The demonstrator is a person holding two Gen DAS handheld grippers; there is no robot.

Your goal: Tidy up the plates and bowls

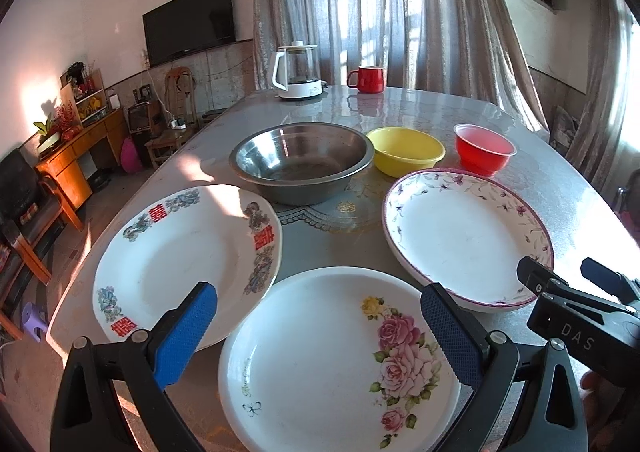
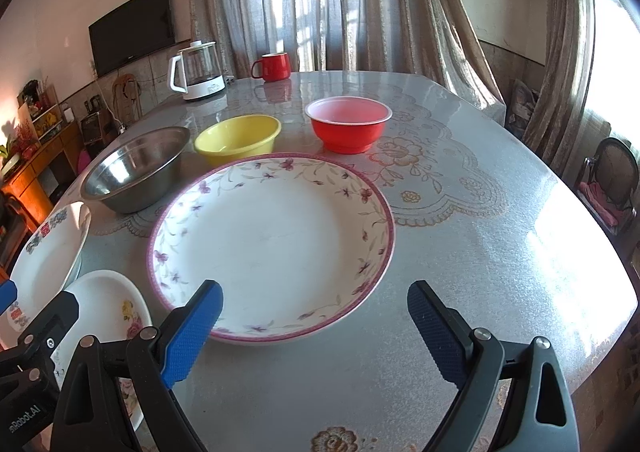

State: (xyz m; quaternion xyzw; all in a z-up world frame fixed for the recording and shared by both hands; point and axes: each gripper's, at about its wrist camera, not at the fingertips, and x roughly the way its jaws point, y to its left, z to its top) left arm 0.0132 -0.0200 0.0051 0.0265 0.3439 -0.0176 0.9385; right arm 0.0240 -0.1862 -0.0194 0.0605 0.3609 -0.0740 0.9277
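Table [image 2: 480, 244]: held plates and bowls.
Left gripper [image 1: 320, 328]: spread wide above rose plate [image 1: 320, 364].
Right gripper [image 2: 316, 326]: wide, beside purple-rimmed plate [image 2: 272, 244].

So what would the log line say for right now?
left gripper: open, over white rose-print plate | right gripper: open, near purple-rimmed floral plate | steel, yellow, red bowls unstacked

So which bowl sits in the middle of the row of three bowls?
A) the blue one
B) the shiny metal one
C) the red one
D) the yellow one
D. In the right wrist view the yellow bowl stands between the steel bowl on its left and the red bowl on its right, behind the purple-flowered plate.
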